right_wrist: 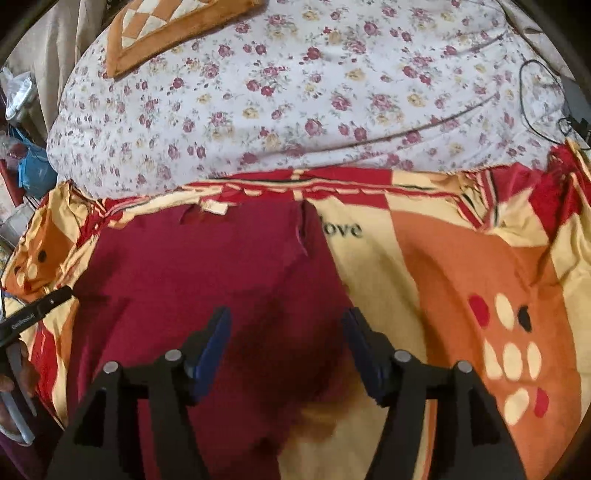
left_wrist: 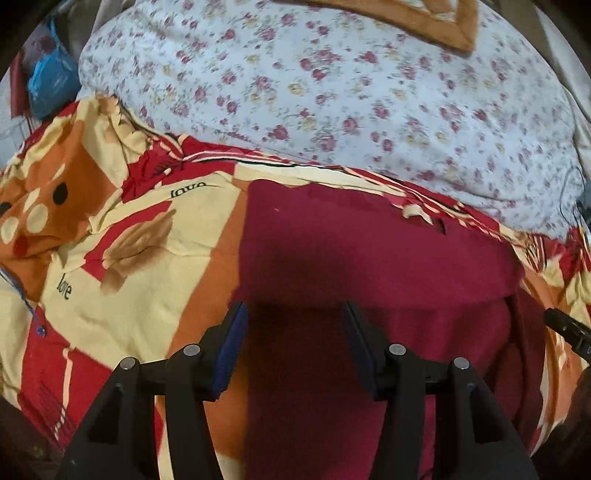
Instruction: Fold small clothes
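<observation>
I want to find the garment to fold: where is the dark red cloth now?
The dark red cloth lies flat on the red, cream and orange blanket, just below the floral sheet. It sits beneath the open left gripper and left of centre in the right wrist view.

1 maroon garment [left_wrist: 369,258] | 1 patchwork blanket [left_wrist: 147,266] | 1 floral sheet [left_wrist: 332,92] | 1 orange-bordered cushion [right_wrist: 166,33] | 2 grippers: left gripper [left_wrist: 293,314], right gripper [right_wrist: 286,319] | 1 blue bag [left_wrist: 51,81] | 1 black cable [right_wrist: 532,103]
</observation>
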Motion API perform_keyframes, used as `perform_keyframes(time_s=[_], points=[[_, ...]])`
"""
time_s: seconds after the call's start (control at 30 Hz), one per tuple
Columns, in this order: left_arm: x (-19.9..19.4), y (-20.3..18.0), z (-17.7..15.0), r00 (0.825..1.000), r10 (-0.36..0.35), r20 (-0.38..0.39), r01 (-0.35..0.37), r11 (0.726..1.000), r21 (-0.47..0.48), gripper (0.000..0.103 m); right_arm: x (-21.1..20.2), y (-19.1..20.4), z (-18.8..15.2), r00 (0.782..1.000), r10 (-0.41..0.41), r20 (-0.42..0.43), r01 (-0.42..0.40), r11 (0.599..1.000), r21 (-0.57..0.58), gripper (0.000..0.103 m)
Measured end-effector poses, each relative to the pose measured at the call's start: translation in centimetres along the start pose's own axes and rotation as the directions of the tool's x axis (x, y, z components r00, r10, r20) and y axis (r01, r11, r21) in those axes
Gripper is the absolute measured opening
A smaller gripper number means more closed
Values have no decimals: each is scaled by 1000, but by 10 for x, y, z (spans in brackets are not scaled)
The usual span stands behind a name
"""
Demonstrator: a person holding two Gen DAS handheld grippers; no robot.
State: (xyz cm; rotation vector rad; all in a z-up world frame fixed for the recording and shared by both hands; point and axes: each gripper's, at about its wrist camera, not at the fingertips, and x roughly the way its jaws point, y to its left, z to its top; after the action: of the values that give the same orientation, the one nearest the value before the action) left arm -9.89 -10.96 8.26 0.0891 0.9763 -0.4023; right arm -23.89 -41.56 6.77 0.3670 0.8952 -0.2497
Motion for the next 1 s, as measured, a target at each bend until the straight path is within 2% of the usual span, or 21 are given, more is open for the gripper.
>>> perform_keyframes(time_s=[0.17, 0.3, 0.5, 0.6, 0.77, 0.87, 0.9, 0.93, 0.97, 1.0], points=[[-7, -20, -21, 999, -39, -27, 40, 999, 27, 44, -9, -7, -19, 1000, 3, -16, -3, 1000, 19, 67], [-11, -32, -36, 999, -41, -36, 43, 998, 53, 44, -13, -8, -30, 1000, -3, -25, 3, 1000, 11, 67], [-13, -37, -47, 996, -61, -60, 64, 997, 49, 44, -17, -3, -39, 997, 57, -46, -55, 998, 36, 67], [-16, -38, -49, 997, -57, -53, 60, 997, 52, 44, -20, 10, -36, 997, 67, -24, -67, 998, 9, 67], [-16, -41, -50, 996, -63, -63, 67, 997, 50, 44, -10, 31, -11, 999, 32, 26, -31, 999, -37, 67], [-18, -44, -49, 996, -67, -61, 70, 996, 57, 44, 29, 37, 8, 997, -68, -46, 66, 997, -40, 66], [-18, -44, -48, 996, -62, -60, 66, 996, 65, 44, 43, 36, 12, 994, -70, -81, 68, 997, -35, 64], [-19, -45, -48, 997, -51, -60, 56, 995, 78, 44, 53, 34, 15, 993, -64, -99, 61, 998, -33, 50], [-19, -44, -47, 997, -42, -60, 47, 995, 87, 44, 59, 31, 16, 991, -80, -104, 76, 996, -44, 21], [-19, -43, -46, 998, -33, -60, 39, 995, 93, 44, 60, 28, 18, 987, -124, -99, 117, 991, -66, 12]])
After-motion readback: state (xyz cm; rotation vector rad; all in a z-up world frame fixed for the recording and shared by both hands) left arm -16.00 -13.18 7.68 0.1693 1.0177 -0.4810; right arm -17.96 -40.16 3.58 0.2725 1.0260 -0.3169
